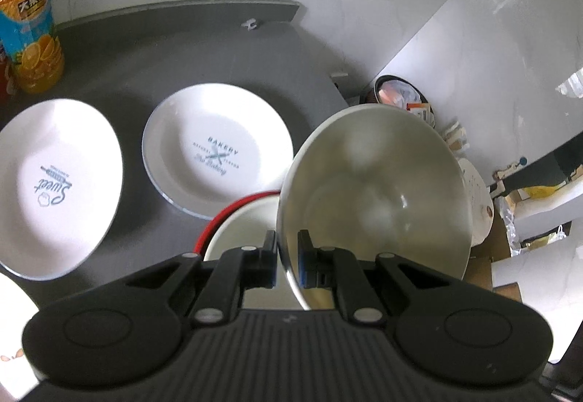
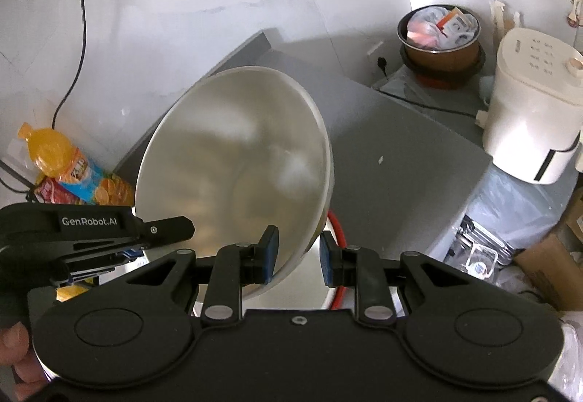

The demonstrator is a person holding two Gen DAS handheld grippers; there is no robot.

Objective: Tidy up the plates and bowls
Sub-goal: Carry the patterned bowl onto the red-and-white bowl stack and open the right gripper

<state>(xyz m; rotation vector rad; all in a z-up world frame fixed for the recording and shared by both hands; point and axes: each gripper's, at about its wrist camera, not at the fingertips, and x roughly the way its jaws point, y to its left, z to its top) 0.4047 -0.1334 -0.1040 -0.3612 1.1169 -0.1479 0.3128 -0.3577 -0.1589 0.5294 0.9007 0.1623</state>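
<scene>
A steel bowl (image 1: 371, 190) hangs tilted above the grey table (image 1: 145, 56). My left gripper (image 1: 287, 249) is shut on its near rim. In the right wrist view the same steel bowl (image 2: 237, 161) fills the middle, and my right gripper (image 2: 297, 256) is open with the bowl's lower rim between its pads. One of the left gripper's fingers (image 2: 167, 228) clamps the bowl's left edge. Under the steel bowl sits a white bowl with a red rim (image 1: 244, 220), partly hidden. Two white printed plates lie flat on the table: a "Bakery" plate (image 1: 218, 150) and a "Sweet" plate (image 1: 54, 187).
An orange juice bottle (image 1: 29, 19) stands at the table's back left. Another white dish (image 1: 11, 322) shows at the lower left edge. Beyond the table's right edge are a filled bin (image 2: 441, 30), a white appliance (image 2: 528, 110) and boxes. A person's hand (image 2: 14, 354) holds the left gripper.
</scene>
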